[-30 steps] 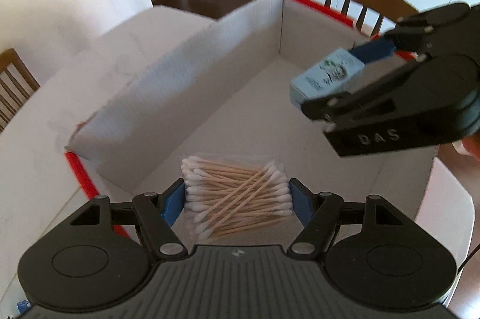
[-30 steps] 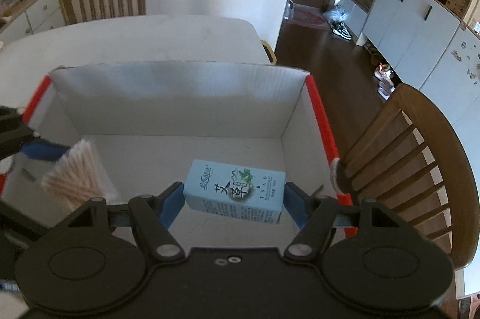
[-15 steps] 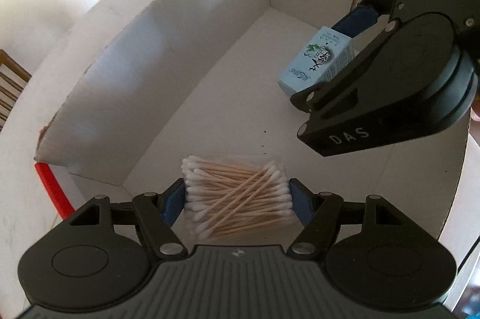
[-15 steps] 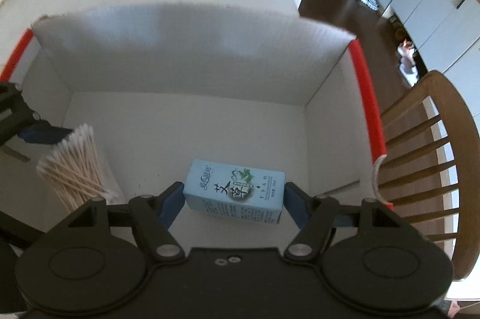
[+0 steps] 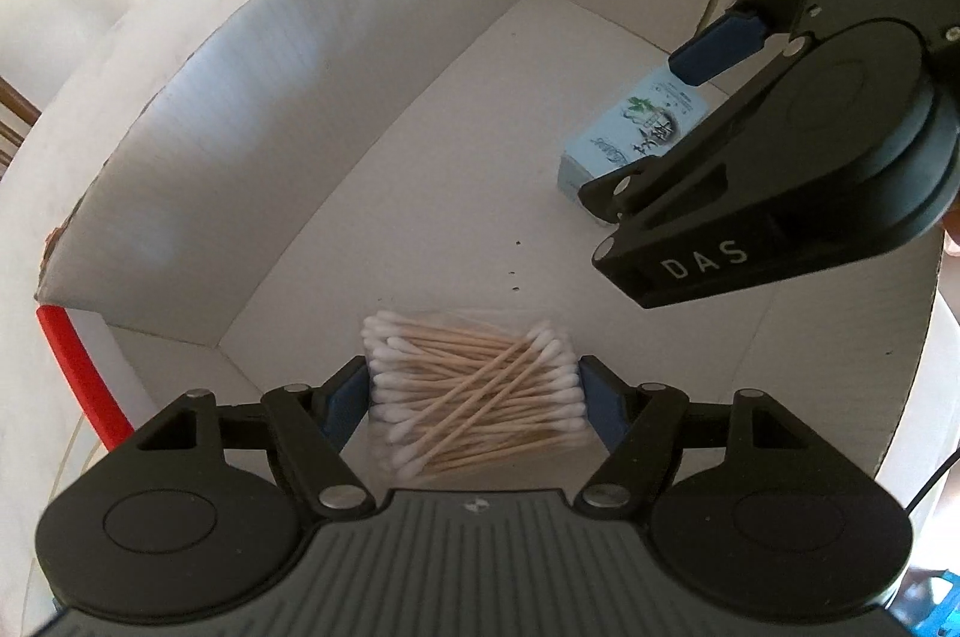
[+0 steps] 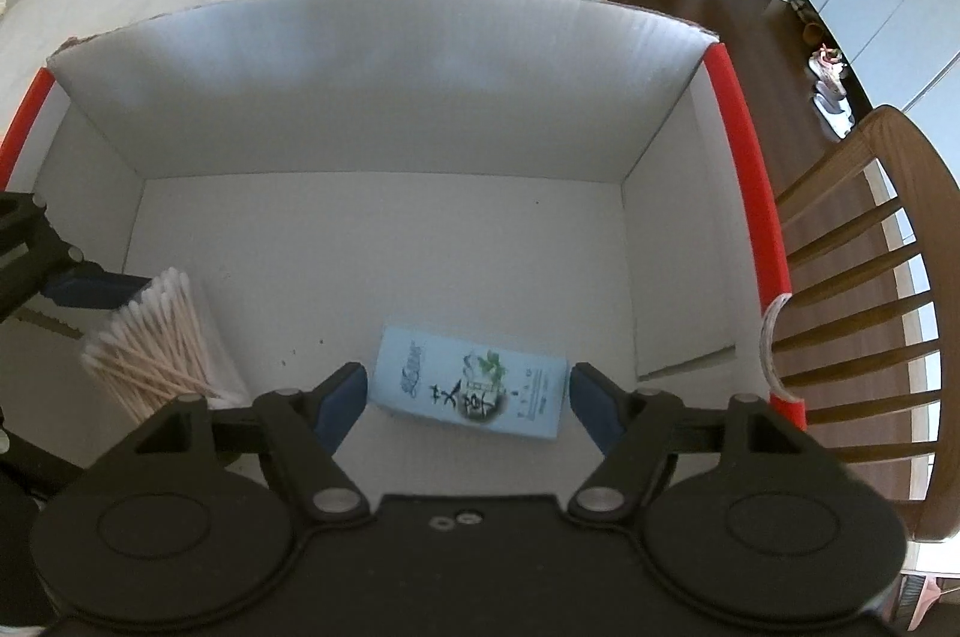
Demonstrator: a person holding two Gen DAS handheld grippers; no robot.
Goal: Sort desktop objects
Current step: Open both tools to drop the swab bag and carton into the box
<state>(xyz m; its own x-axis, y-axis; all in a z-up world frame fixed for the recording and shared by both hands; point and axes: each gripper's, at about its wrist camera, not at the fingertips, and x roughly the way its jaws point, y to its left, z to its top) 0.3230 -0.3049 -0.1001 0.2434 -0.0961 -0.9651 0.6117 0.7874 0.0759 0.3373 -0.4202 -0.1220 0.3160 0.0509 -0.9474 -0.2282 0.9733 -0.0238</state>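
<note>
left tongs (image 5: 474, 397) clamp cotton swabs (image 5: 474, 397); right tongs (image 6: 468, 397) open, blue box (image 6: 474, 385) free.

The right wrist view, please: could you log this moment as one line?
right gripper: open, blue box released on white bin floor | left gripper: shut on cotton swabs

I see a matt white corrugated cardboard box (image 6: 384, 97) with glossy red edging; wooden-stemmed cotton swabs (image 5: 474, 397) in clear film; a smooth printed paper carton (image 6: 471, 388); matt black plastic grippers.
</note>
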